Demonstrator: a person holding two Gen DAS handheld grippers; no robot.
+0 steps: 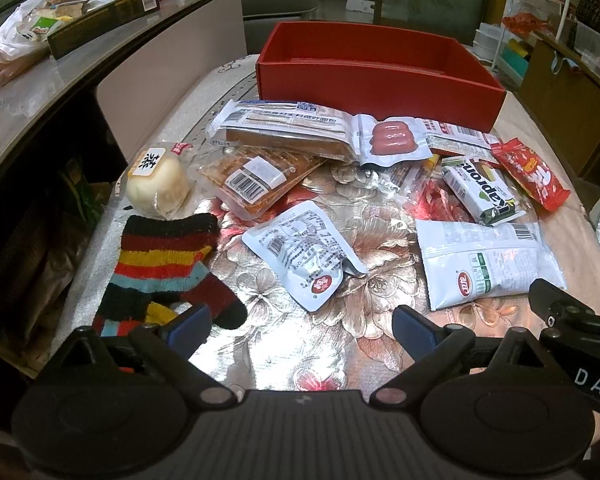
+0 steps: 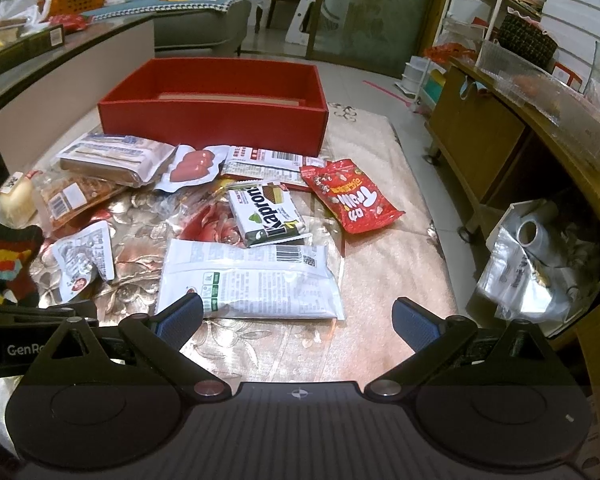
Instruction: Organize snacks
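Both tongs hang low at the near edge of the table, jaws spread wide and holding nothing. The left tongs [image 1: 302, 322] have a striped glove [image 1: 168, 268] just ahead of their left finger; it is no snack, and a careless reach that way could snag the knit and drag it along. Further ahead on that side sits a wrapped bun [image 1: 158, 186], round and soft, likely to squash under a hard pinch. Straight ahead of the left tongs lies a small white pouch [image 1: 300, 252], its long axis slanting from far-left to near-right, the red logo end toward the tongs.

Ahead of the right tongs [image 2: 298, 318], partly under their left finger, lies a big white bag [image 2: 252, 280], flat, long axis running left to right across the tongs. Its film looks slick, so a pinch from above may slip or only crease it. Beyond it the Kapron box [image 2: 266, 214] lies on the bag's far edge, long axis running away and a little left; lifting the bag first would probably tip it. To the right, the red Trolli bag [image 2: 350, 198] points far-left to near-right.

The red box [image 2: 216, 114], far ahead of both tongs, stands open and looks empty.
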